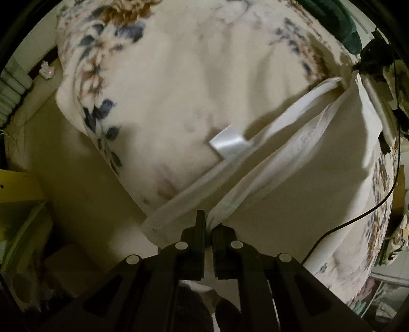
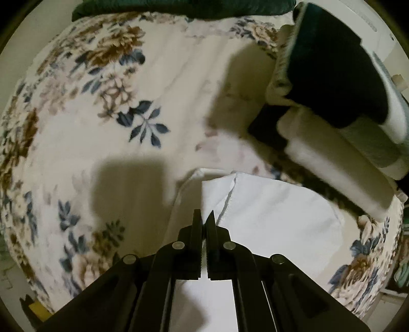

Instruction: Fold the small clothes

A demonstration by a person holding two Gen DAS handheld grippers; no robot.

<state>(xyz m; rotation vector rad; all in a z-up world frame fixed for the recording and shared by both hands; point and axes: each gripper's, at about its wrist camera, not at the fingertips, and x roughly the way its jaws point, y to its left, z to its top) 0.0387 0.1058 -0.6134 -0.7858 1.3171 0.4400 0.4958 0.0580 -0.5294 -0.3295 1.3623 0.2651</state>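
Note:
A small white garment (image 1: 276,143) hangs stretched in the air above a floral bedspread (image 1: 158,84). A shiny white care label (image 1: 228,143) sticks out from it. My left gripper (image 1: 208,224) is shut on one bunched corner of the garment at the bottom of the left wrist view. The garment's far end runs up to the right, toward the other gripper (image 1: 370,63). In the right wrist view my right gripper (image 2: 204,219) is shut on the edge of the same white garment (image 2: 268,212), which spreads to the right over the bedspread (image 2: 102,102).
A stack of folded clothes (image 2: 340,122), dark green, white and grey, lies on the bed at the right. A dark green blanket (image 2: 179,7) lies along the far edge. A black cable (image 1: 363,214) hangs at the right. Yellow furniture (image 1: 18,189) stands beside the bed.

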